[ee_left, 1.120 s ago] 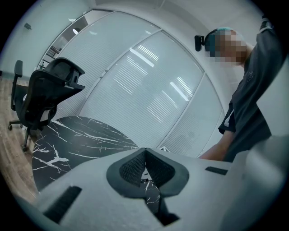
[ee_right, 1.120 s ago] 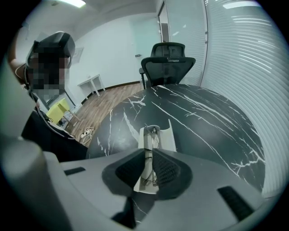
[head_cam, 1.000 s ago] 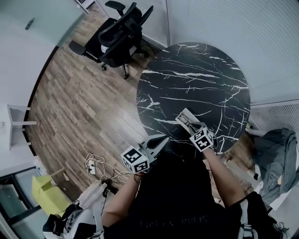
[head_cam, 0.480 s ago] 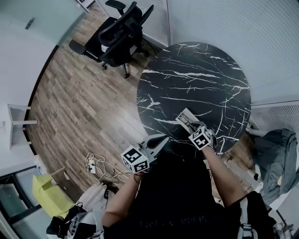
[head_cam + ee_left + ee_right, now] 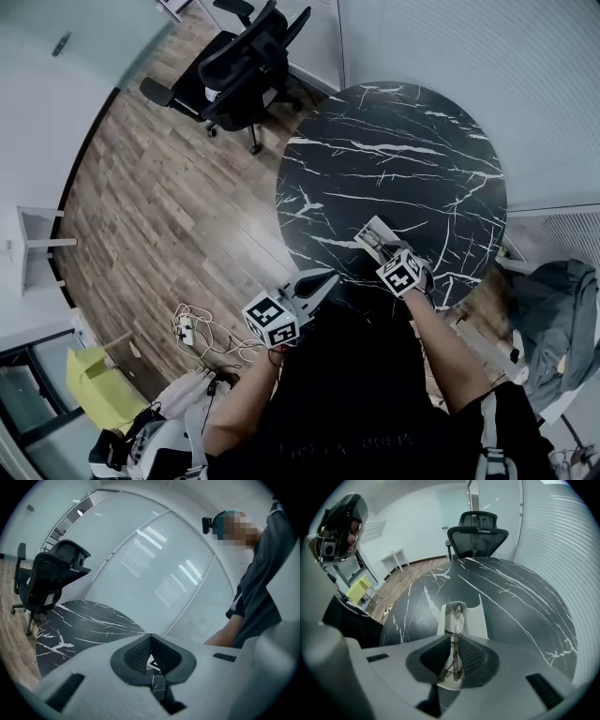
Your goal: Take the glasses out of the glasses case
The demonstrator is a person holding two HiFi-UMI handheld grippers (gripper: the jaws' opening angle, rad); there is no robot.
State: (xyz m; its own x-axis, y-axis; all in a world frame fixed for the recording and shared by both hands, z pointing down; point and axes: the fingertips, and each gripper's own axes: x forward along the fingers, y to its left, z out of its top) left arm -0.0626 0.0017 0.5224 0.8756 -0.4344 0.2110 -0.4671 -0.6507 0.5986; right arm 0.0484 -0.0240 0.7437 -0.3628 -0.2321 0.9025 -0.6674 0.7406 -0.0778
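Observation:
A white glasses case (image 5: 372, 234) lies open near the front edge of the round black marble table (image 5: 394, 159). Thin-framed glasses (image 5: 457, 620) lie lengthwise in the open case (image 5: 482, 617). My right gripper (image 5: 454, 657) reaches into it and is shut on the near part of the glasses frame. From the head view the right gripper (image 5: 387, 253) sits at the case's near end. My left gripper (image 5: 328, 278) hovers at the table's front edge, left of the case. In its own view the left gripper (image 5: 151, 662) is shut with nothing between its pads.
A black office chair (image 5: 239, 66) stands beyond the table's far left side on the wood floor. Cables (image 5: 192, 328) and a yellow box (image 5: 94, 384) lie on the floor at left. A grey garment (image 5: 553, 300) rests at right. Blinds line the wall behind.

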